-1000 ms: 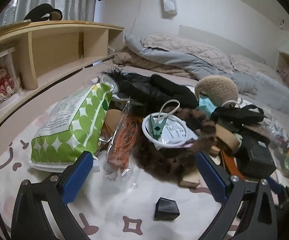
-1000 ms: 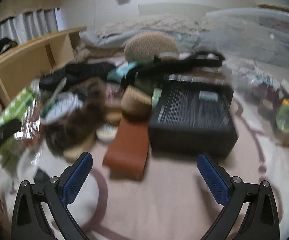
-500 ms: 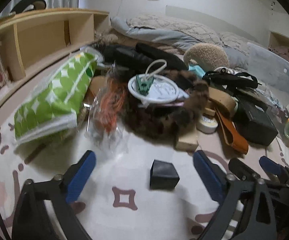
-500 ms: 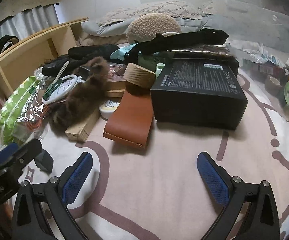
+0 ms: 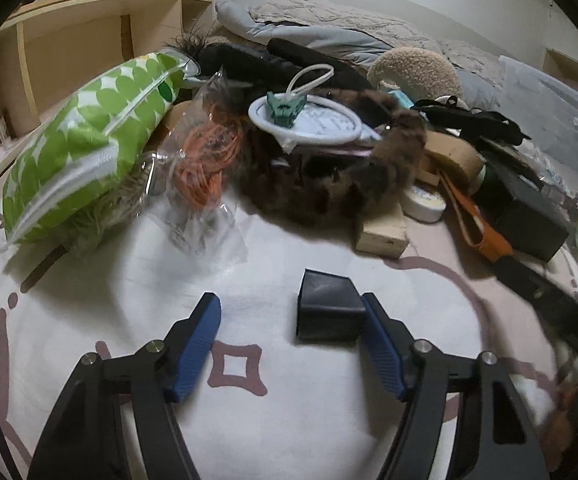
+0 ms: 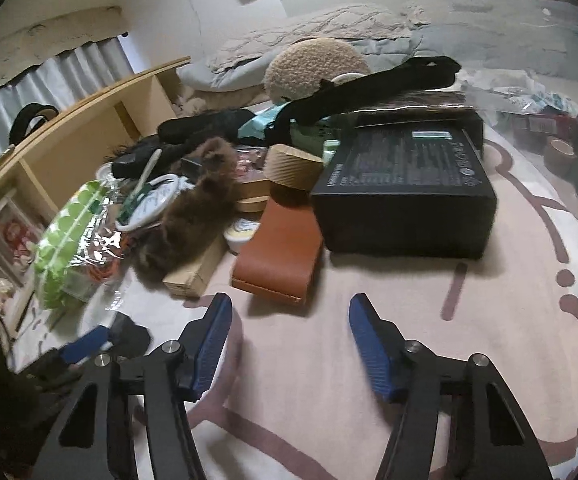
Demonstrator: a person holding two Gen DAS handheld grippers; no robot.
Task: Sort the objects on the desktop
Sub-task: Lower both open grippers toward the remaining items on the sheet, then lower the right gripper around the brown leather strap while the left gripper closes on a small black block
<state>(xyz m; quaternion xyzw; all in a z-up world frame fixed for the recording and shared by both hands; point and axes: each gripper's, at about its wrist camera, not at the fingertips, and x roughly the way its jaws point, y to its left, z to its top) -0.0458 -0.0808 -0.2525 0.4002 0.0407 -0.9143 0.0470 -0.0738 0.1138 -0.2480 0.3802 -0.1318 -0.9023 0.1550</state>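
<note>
Jaws of your left gripper [image 5: 291, 320] are closing around the black box [image 5: 328, 309]; your right gripper [image 6: 291, 322] closes on nothing

Bare mat [image 6: 409, 280] lies open across the lower right-wrist frame, while the black box [image 6: 405, 200] and brown leather case [image 6: 277, 248] block mid-frame.

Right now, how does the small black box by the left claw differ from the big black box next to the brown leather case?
The small black box is plain, while the big black box has printed text and a label on top. The small one sits alone on the white mat; the big one sits against the clutter pile. The small one lies between the closing left claw fingers; the right claw, also closing, has nothing between its fingers. Both are dark and boxy.
</note>
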